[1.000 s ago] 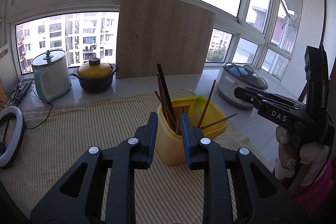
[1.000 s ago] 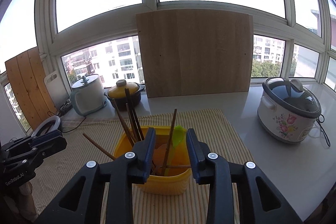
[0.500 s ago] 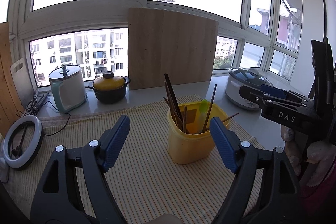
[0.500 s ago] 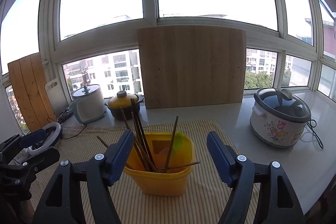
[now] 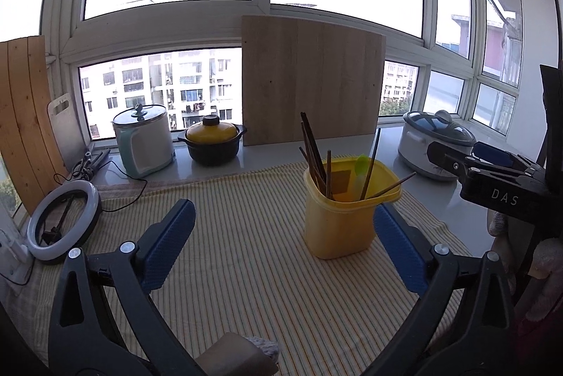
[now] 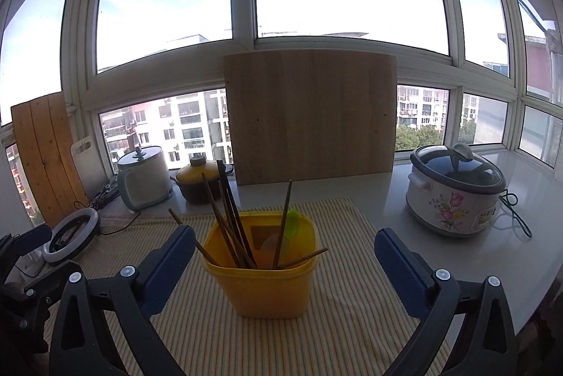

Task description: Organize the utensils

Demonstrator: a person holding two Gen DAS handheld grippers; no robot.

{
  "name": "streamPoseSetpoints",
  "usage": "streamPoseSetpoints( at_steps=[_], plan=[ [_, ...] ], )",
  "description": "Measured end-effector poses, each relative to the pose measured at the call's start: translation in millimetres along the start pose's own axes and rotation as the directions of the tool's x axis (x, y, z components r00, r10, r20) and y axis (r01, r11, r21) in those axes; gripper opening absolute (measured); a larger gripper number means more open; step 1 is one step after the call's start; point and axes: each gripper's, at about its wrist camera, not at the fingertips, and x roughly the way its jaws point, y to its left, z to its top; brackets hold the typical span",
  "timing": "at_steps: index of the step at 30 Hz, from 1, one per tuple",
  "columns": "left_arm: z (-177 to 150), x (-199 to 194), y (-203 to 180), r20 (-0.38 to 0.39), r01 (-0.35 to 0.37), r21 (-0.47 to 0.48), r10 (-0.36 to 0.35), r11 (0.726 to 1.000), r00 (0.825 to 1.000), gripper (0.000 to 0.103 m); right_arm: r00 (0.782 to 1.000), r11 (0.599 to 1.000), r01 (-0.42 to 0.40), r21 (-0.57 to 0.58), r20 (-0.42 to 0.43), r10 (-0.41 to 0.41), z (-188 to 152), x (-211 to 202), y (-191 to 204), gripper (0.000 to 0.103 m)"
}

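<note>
A yellow plastic holder (image 5: 337,221) stands on the striped cloth (image 5: 246,270) with several dark wooden chopsticks (image 5: 313,150) and a green spoon (image 5: 362,164) in it. My left gripper (image 5: 281,210) faces it with its jaws opening wide; the holder sits toward the right finger, and no pad presses on it. In the right wrist view the holder (image 6: 267,288) with the chopsticks (image 6: 228,210) stands centred ahead of my right gripper (image 6: 281,235), whose jaws are also opening, both pads well clear of its sides. Each gripper shows at the edge of the other's view: the right gripper (image 5: 485,171) and the left gripper (image 6: 21,242).
A large wooden board (image 5: 309,83) leans on the window behind the holder. A flowered rice cooker (image 6: 454,196) stands on the white counter at the right. At the back left are a yellow-lidded black pot (image 5: 213,143), a pale green cooker (image 5: 144,140) and a ring light (image 5: 63,221).
Both grippers went from nearly shut at the holder's rim to wide open and drew back from it. The holder and its utensils stayed in place.
</note>
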Motion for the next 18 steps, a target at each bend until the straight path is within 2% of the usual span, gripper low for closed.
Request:
streamPoseSetpoints(
  at_steps=[5,18],
  plan=[
    [-10,-3,3,-0.009,-0.046,-0.001,0.046,0.999,0.999,0.103,1.000,1.000,0.023,0.000,-0.002,-0.023,-8,-4,1,0.103],
    [-20,-7,13,-0.012,-0.094,-0.033,0.094,0.995,0.996,0.103,0.997,0.997,0.069,0.035,-0.035,-0.068,-21,3,-5,0.103]
  ],
)
